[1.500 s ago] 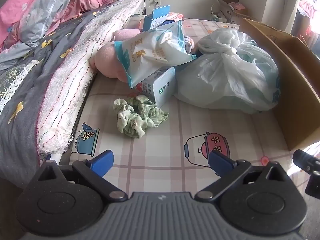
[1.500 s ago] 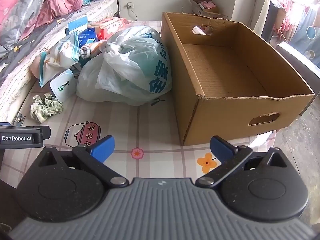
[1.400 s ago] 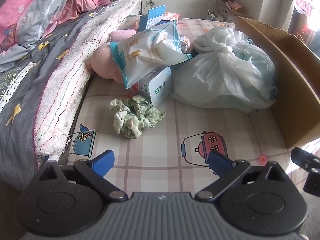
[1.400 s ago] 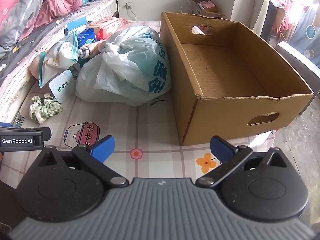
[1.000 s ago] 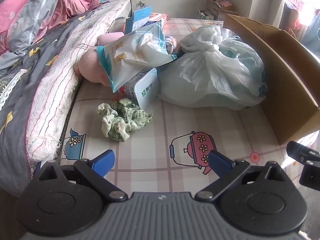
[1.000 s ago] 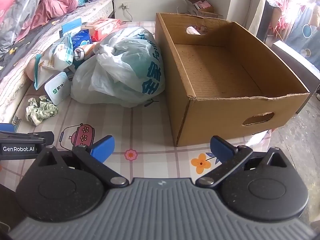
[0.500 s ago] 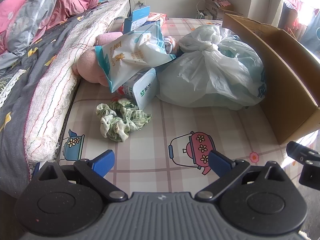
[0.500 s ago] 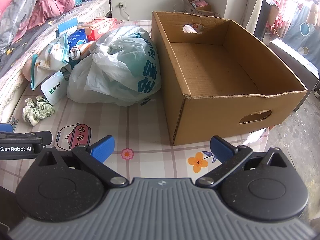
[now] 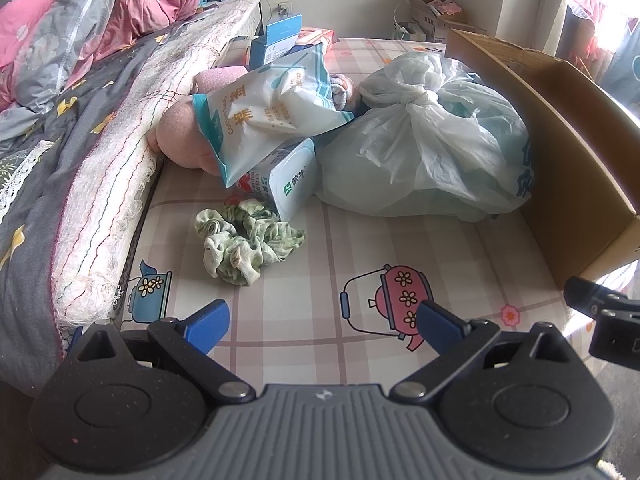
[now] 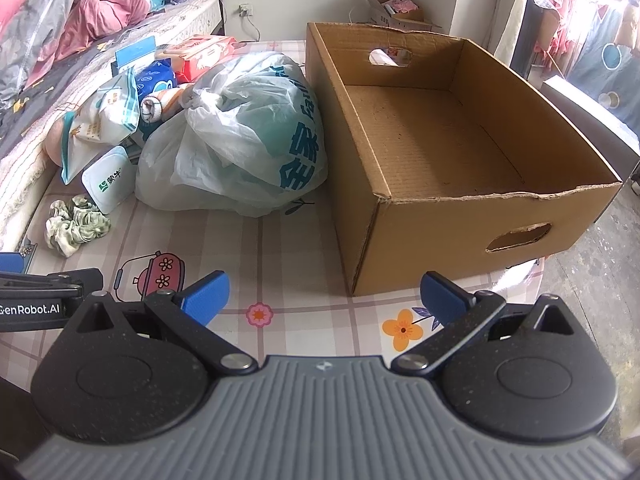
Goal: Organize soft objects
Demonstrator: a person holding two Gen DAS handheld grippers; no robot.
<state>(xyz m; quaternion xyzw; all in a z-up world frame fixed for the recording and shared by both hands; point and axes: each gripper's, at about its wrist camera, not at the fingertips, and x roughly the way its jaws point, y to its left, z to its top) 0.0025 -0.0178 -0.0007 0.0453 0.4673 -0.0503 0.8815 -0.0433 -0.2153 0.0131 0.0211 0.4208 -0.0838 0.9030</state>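
Left tongs, right tongs: blue tips, black speckled link arms, silver pivot screws, ribbed grey body; white "GenRobot.AI" lettering.

My pink plush toy lies mostly hidden under the white snack pouch. What fills the knotted plastic bag I cannot tell. The cardboard box hides its inside from my left camera. The far small carton holds perhaps packets, too small to read.

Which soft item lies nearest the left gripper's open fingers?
The green scrunchie: it lies alone on the patterned mat just ahead of the left gripper, while the tied plastic bag and pink plush sit farther back.
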